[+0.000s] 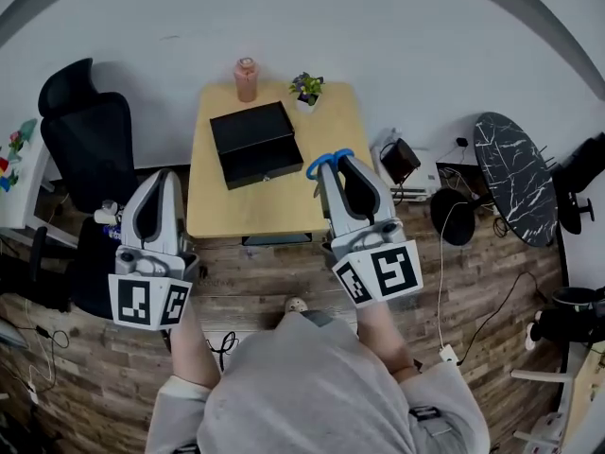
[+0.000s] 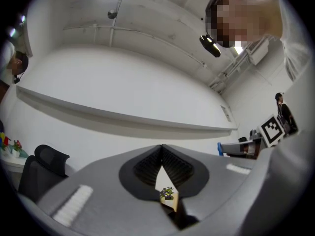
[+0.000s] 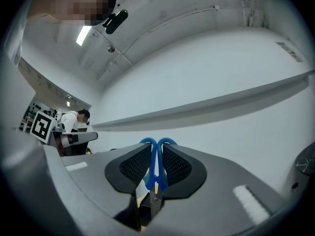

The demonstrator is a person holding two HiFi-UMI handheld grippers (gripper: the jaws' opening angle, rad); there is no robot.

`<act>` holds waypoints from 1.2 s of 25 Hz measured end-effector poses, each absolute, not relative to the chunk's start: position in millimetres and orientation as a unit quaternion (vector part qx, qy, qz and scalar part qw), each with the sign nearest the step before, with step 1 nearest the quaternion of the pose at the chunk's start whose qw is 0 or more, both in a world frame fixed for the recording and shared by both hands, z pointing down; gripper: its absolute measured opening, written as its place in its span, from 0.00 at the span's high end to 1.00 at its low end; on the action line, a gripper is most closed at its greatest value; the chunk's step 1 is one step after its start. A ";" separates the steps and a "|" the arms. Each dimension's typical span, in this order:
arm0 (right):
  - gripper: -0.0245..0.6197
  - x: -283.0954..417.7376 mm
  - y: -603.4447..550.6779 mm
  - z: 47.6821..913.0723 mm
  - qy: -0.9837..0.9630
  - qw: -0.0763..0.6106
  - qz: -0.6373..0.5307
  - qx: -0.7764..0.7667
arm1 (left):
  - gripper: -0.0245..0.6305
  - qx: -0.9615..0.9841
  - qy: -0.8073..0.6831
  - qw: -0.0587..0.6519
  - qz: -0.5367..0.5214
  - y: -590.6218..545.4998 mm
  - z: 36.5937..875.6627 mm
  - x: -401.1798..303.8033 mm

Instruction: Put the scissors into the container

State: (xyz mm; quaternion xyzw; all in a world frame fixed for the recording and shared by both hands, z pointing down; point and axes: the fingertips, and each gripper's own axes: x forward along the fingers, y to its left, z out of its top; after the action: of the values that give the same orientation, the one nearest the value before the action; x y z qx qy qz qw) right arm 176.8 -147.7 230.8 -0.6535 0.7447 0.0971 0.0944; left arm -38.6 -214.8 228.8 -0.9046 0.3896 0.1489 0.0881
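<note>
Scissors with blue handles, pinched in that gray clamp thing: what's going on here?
A person stands at a small wooden table with a two-jaw gripper in each hand. The right gripper is shut on the scissors and holds them in the air over the table's near right side. The left gripper is shut on nothing, off to the table's left. The black container sits on the table and looks closed, so the scissors are not in it yet.

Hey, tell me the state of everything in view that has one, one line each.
left gripper: shut, empty.
right gripper: shut on the scissors.
scissors: blades closed, handles clamped.
black box: lid closed, on the table.
bottle: upright.
potted plant: upright.
</note>
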 end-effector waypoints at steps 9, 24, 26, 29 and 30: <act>0.85 212.2 -215.0 243.4 0.780 0.074 0.092 -0.614 | 0.88 -0.887 0.430 0.087 0.148 -259.0 232.8 -5.0; 0.85 180.1 -306.8 324.7 0.841 -0.058 0.097 -0.529 | 0.88 -0.876 0.465 0.078 0.101 -300.9 264.6 -3.9; 0.85 172.8 -319.2 341.0 0.848 -0.084 0.090 -0.515 | 0.88 -0.876 0.465 0.077 0.098 -311.3 267.7 -3.8; 0.85 159.5 -336.4 362.9 0.858 -0.116 0.085 -0.493 | 0.88 -0.876 0.468 0.073 0.095 -326.2 272.0 -6.9; 0.85 155.2 -342.1 369.8 0.861 -0.121 0.083 -0.487 | 0.88 -0.875 0.469 0.072 0.094 -331.3 272.8 -8.2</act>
State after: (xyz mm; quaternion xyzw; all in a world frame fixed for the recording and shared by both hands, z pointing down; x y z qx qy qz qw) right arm 155.2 -342.1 369.8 -0.4867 0.8610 0.0835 -0.1215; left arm -8.2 -331.3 272.8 -0.8753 0.4689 0.0936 0.0719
